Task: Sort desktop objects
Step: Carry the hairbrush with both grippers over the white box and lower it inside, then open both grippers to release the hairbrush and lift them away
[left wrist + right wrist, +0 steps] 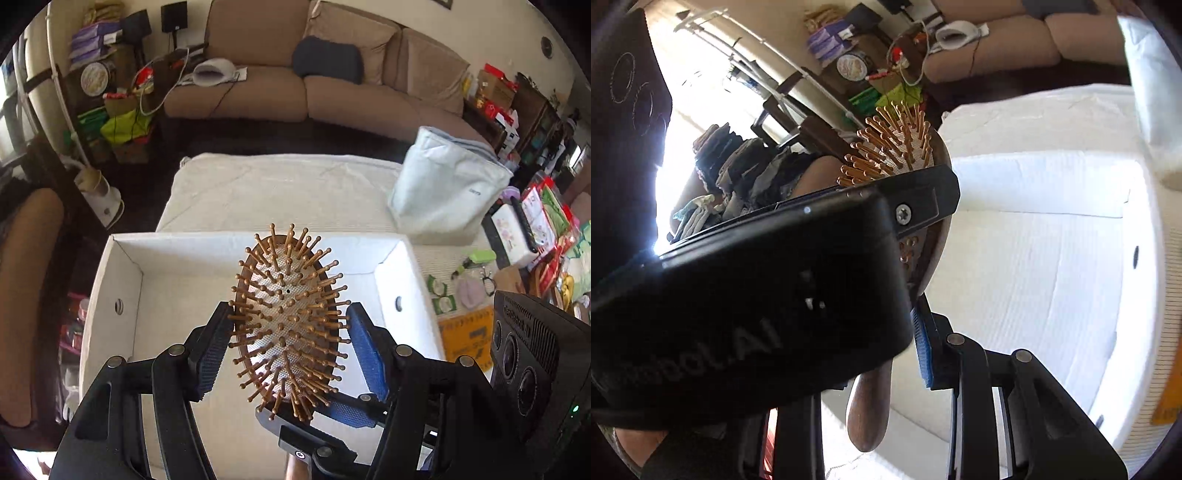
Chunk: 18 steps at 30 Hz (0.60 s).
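Seemingly both hand-held grippers (288, 332) on hairbrush (286, 317).

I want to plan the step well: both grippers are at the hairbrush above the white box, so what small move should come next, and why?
Probably lower the hairbrush into the white box. It hangs over the box's bare floor, the left gripper clamping its head and the right gripper at its handle.

Wooden paddle hairbrush (286, 321): oval head, pale cushion, golden ball-tipped pins facing the left wrist camera. Held tilted above the open white cardboard box (125, 280), whose visible interior is bare; rounded dark handle end points down.
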Each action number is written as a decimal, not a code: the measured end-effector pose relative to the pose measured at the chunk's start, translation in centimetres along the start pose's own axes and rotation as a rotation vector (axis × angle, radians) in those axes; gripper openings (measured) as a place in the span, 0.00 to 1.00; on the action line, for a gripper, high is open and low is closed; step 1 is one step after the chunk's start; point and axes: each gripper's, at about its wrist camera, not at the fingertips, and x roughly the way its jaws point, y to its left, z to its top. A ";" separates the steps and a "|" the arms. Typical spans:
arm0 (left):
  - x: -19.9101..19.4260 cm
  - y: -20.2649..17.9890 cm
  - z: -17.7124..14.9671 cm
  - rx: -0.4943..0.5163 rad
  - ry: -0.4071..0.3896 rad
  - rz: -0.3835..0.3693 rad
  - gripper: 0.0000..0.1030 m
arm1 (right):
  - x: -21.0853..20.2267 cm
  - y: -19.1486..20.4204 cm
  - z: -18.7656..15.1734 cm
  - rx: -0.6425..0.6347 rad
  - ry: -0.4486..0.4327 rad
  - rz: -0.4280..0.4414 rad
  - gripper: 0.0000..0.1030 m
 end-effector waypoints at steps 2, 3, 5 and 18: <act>2.9 1.7 0.2 -0.024 0.043 -0.013 0.62 | 3.3 -1.2 1.0 0.025 0.024 -0.023 0.25; 4.2 2.4 0.2 -0.031 0.065 -0.018 0.62 | 5.0 -2.0 1.4 0.038 0.036 -0.035 0.25; 6.7 3.4 0.3 -0.026 0.102 -0.003 0.62 | 7.9 -3.3 2.0 0.072 0.057 -0.053 0.25; 11.6 5.2 -0.2 -0.033 0.176 0.013 0.62 | 11.4 -5.3 -1.8 0.065 0.151 -0.272 0.21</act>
